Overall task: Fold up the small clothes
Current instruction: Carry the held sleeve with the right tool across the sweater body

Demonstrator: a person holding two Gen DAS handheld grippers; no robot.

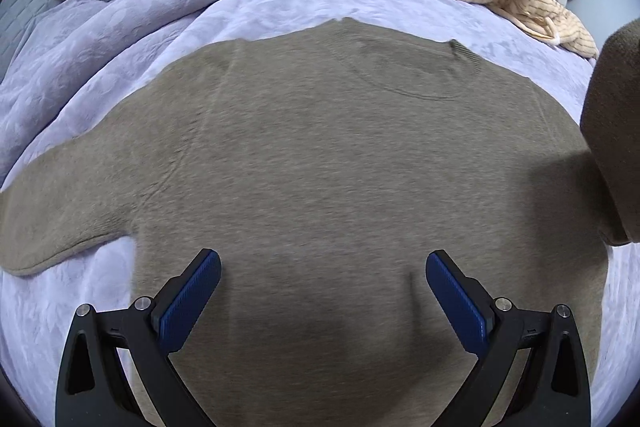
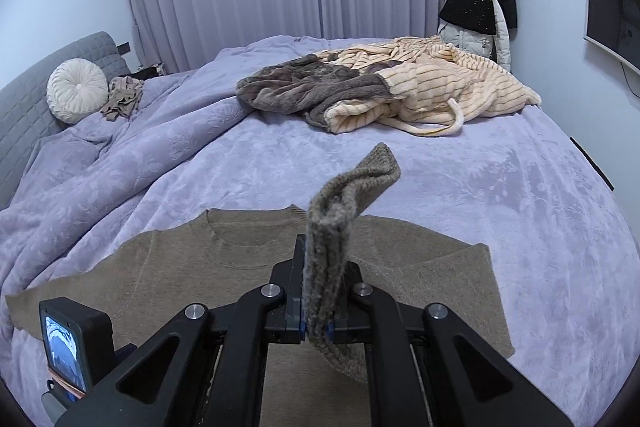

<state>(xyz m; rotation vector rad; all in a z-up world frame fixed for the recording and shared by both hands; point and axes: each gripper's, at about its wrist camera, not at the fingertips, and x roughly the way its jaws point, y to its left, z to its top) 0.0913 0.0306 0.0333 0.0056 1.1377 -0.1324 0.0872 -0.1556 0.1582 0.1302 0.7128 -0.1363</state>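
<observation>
A taupe knit sweater (image 1: 320, 155) lies flat on the lilac bedspread (image 1: 280, 3), neckline away from me, left sleeve (image 1: 60, 211) spread out to the left. My left gripper (image 1: 323, 267) is open, its blue pads (image 1: 192, 303) wide apart just above the sweater's lower body. My right gripper (image 2: 320, 267) is shut on the sweater's right sleeve (image 2: 340, 223), lifted above the sweater body (image 2: 180, 267); the cuff sticks up past the jaws. That raised sleeve shows at the right edge of the left wrist view (image 1: 616, 131).
A brown and cream striped fleece heap (image 2: 380, 87) lies at the far side of the bed. A round white cushion (image 2: 76, 91) and a small crumpled garment (image 2: 124, 99) sit by the grey headboard (image 2: 48, 75). Coats (image 2: 484, 3) hang at the back right. The left gripper's camera body (image 2: 76, 343) shows lower left.
</observation>
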